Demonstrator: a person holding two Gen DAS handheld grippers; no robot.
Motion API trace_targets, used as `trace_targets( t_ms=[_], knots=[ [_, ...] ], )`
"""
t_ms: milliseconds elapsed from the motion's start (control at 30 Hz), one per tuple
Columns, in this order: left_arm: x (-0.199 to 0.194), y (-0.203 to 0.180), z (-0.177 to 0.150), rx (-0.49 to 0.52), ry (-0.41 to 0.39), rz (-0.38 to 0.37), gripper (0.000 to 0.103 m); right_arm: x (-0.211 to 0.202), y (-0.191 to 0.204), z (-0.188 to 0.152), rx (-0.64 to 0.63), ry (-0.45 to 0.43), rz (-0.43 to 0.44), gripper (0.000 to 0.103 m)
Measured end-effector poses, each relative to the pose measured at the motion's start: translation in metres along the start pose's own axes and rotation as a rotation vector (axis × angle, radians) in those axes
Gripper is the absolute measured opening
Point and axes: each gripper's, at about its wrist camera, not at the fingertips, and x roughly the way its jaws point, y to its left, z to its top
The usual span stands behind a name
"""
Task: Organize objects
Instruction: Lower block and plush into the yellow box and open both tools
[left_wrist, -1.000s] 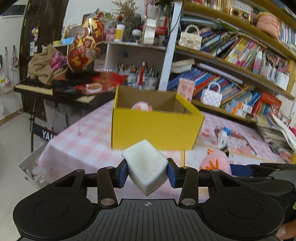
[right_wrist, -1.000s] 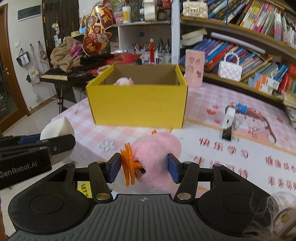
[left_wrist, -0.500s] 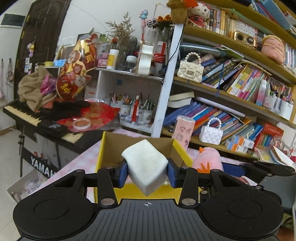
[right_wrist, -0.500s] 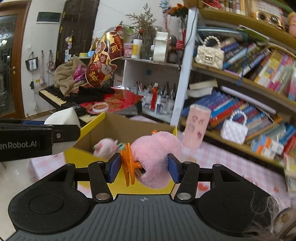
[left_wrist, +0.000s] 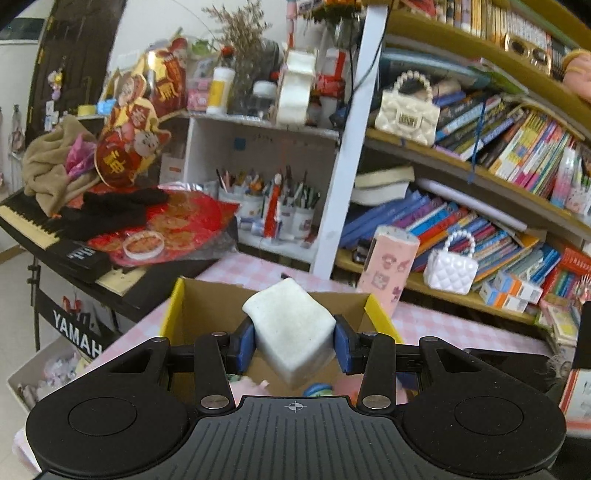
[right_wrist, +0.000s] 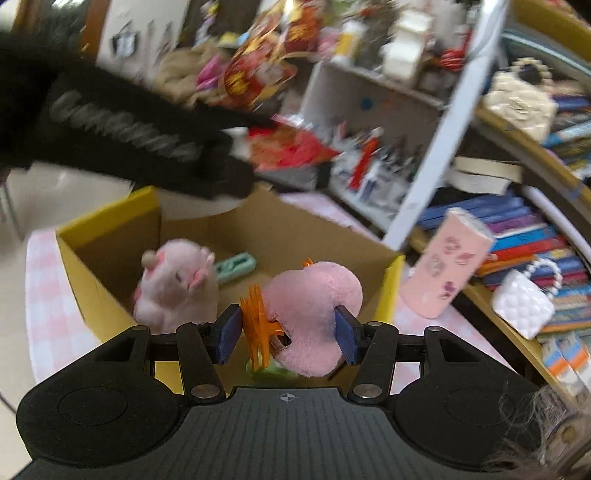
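My left gripper (left_wrist: 293, 345) is shut on a white sponge block (left_wrist: 290, 334) and holds it above the open yellow cardboard box (left_wrist: 173, 314). My right gripper (right_wrist: 286, 334) is shut on a pink plush toy with orange feet (right_wrist: 310, 314), held over the same box (right_wrist: 107, 221). Inside the box lie a pink plush animal (right_wrist: 175, 280) and a green item (right_wrist: 236, 266). The left gripper's black body (right_wrist: 122, 136) crosses the upper left of the right wrist view, above the box.
The box stands on a pink checked tablecloth (left_wrist: 443, 325). A pink patterned cup (left_wrist: 388, 273) and a white quilted handbag (left_wrist: 448, 269) stand by the bookshelf behind. A keyboard piano (left_wrist: 55, 236) with clutter is at the left.
Both grippers have moved forward and tipped down over the yellow box, so its inside now shows. Each still holds its object.
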Motion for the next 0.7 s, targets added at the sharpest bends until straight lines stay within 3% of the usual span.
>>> trace_targets(
  t_ms=[533, 700],
  knots=[
    [0.069, 0.011, -0.011, 0.002, 0.207, -0.002, 0.042, 0.032, -0.020, 0.008, 0.068, 0.091, 0.229, 0.052],
    [0.077, 0.010, -0.016, 0.020, 0.246, -0.013, 0.043, 0.039, -0.027, 0.005, 0.157, 0.137, 0.285, 0.052]
  ],
)
